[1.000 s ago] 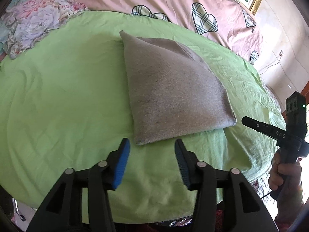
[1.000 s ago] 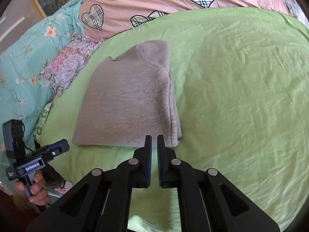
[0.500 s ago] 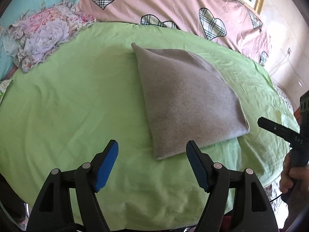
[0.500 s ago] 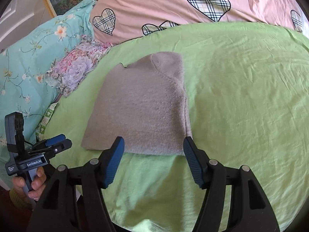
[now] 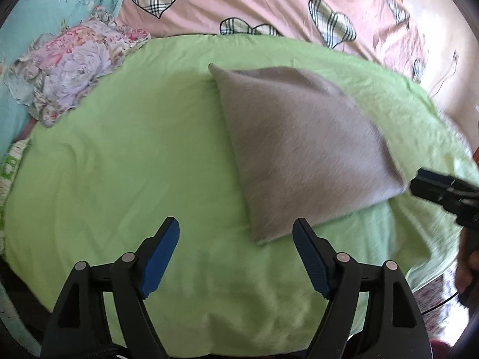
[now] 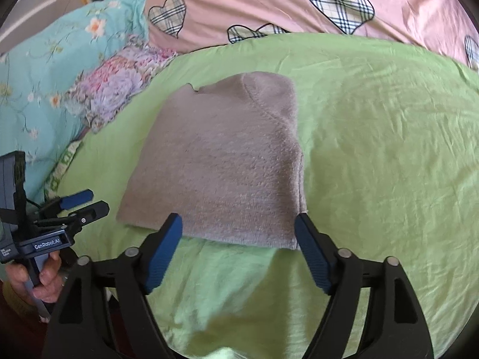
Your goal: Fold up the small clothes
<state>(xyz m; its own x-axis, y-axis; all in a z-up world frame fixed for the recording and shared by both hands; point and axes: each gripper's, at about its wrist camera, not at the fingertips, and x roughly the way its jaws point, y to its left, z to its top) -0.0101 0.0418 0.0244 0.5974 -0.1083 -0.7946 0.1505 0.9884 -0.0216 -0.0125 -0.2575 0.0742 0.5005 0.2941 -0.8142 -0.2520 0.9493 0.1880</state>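
Note:
A grey knitted garment (image 5: pixel 302 149) lies folded flat on the green sheet (image 5: pixel 134 155); it also shows in the right wrist view (image 6: pixel 221 161). My left gripper (image 5: pixel 236 248) is open and empty, just short of the garment's near corner. My right gripper (image 6: pixel 238 245) is open and empty, its fingers at the garment's near edge. The left gripper (image 6: pixel 80 203) shows at the left of the right wrist view, held off the bed's side. The right gripper (image 5: pixel 443 188) shows at the right edge of the left wrist view.
A pink quilt with plaid hearts (image 6: pixel 299 3) lies behind the sheet. A floral cloth (image 5: pixel 69 68) and a teal floral pillow (image 6: pixel 60 59) lie at the left. The sheet drops off at the bed's near edge (image 6: pixel 227 323).
My right gripper has opened from shut and both have drawn back a little from the garment. My left gripper has opened wider. The garment has not moved.

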